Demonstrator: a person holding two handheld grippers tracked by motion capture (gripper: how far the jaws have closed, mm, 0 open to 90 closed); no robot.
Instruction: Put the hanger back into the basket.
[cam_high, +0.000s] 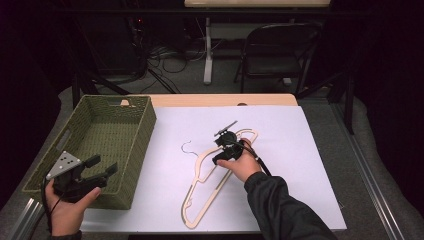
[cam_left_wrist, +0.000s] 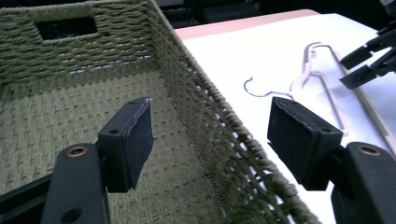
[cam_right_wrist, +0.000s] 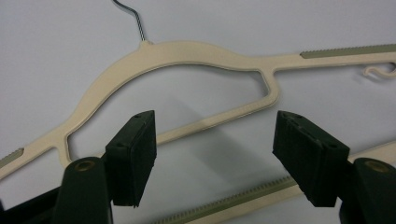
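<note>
Table (cam_high: 320, 210) under a white paper sheet (cam_high: 300, 150). Olive-green woven rectangular basket (cam_high: 125, 125) sits on its left edge; I see nothing inside it. My left gripper (cam_high: 97, 169) hangs over the basket's near corner, jaws wide apart, nothing between them. Cream plastic clothes hanger with thin metal hook (cam_high: 205, 185) lies flat on the sheet, mid-table. My right gripper (cam_high: 226, 131) hovers just above the hanger's neck, jaws spread, holding nothing. Hook (cam_right_wrist: 133, 18) points away from me.
</note>
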